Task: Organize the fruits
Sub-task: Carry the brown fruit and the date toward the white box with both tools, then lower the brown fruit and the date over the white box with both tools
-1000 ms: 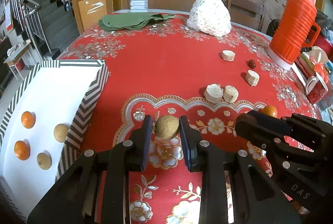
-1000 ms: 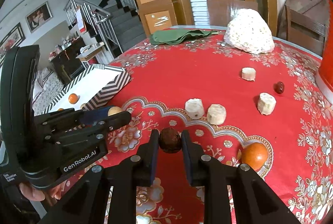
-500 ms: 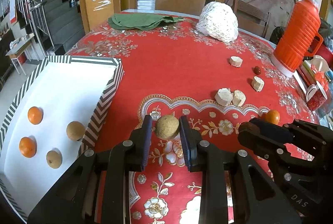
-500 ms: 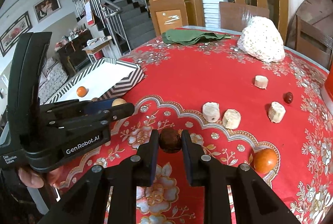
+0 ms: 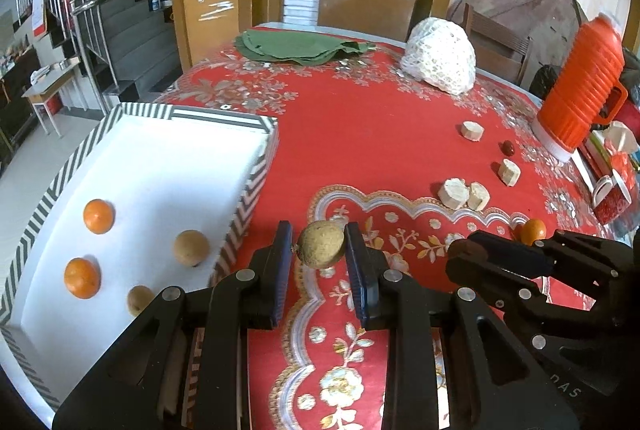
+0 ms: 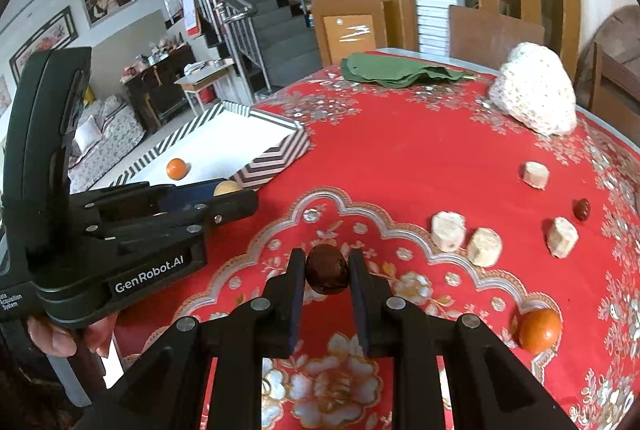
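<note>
Both loaded, short of the tray (image 5: 256,186).
My left gripper (image 5: 320,250) pinches a tan fruit (image 5: 322,244), right gripper (image 6: 327,272) a dark fruit (image 6: 327,269); round skins could slip out beside the tray onto the desk (image 5: 380,134).

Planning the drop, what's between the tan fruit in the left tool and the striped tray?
Only bare red tablecloth separates the tan fruit from the striped tray, per the left wrist view.

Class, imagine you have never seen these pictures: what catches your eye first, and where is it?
First, the two black grippers low in the foreground, each clamped on a small round fruit: the left gripper holds a tan fruit, the right gripper a dark brown fruit. Next comes the bright red floral tablecloth, with the striped white box at its left edge and the orange flask far right.
</note>
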Action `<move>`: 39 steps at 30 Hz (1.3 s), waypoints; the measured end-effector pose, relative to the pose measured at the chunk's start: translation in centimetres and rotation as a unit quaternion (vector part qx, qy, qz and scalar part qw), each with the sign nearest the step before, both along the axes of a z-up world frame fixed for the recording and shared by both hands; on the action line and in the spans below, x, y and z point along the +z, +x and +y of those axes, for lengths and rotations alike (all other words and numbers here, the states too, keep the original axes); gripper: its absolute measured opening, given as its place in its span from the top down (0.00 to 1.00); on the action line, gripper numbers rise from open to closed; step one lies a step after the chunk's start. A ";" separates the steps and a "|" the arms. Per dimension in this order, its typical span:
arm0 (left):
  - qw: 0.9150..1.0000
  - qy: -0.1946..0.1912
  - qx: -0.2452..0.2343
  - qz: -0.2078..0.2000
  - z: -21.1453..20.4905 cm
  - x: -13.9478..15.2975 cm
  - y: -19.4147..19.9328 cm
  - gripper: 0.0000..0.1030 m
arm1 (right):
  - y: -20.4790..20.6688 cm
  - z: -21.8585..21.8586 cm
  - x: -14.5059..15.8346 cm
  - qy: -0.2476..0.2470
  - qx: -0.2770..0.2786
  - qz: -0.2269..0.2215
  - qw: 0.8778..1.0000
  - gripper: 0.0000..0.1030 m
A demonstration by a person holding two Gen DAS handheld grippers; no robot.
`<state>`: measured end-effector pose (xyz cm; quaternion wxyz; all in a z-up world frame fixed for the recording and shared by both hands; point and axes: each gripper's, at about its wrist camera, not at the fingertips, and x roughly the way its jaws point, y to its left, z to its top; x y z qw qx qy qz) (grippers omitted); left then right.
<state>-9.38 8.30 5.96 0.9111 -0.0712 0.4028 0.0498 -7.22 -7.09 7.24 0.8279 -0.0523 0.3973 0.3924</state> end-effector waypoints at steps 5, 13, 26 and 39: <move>1.000 0.000 0.016 0.001 1.6 0.0 -0.6 0.75 | -0.2 2.0 0.3 -0.003 0.024 -0.002 1.000 0.80; 0.999 -0.003 0.049 0.009 5.2 -0.2 -1.9 0.75 | -1.0 6.0 0.9 -0.005 0.072 -0.008 0.997 0.80; 0.994 -0.018 0.105 0.034 11.8 -1.4 -5.3 0.75 | -2.9 12.1 1.1 -0.009 0.148 -0.012 0.989 0.80; 0.990 -0.030 0.133 0.035 14.6 -2.2 -6.1 0.75 | 0.7 6.1 -1.2 -0.030 0.071 0.032 0.997 0.63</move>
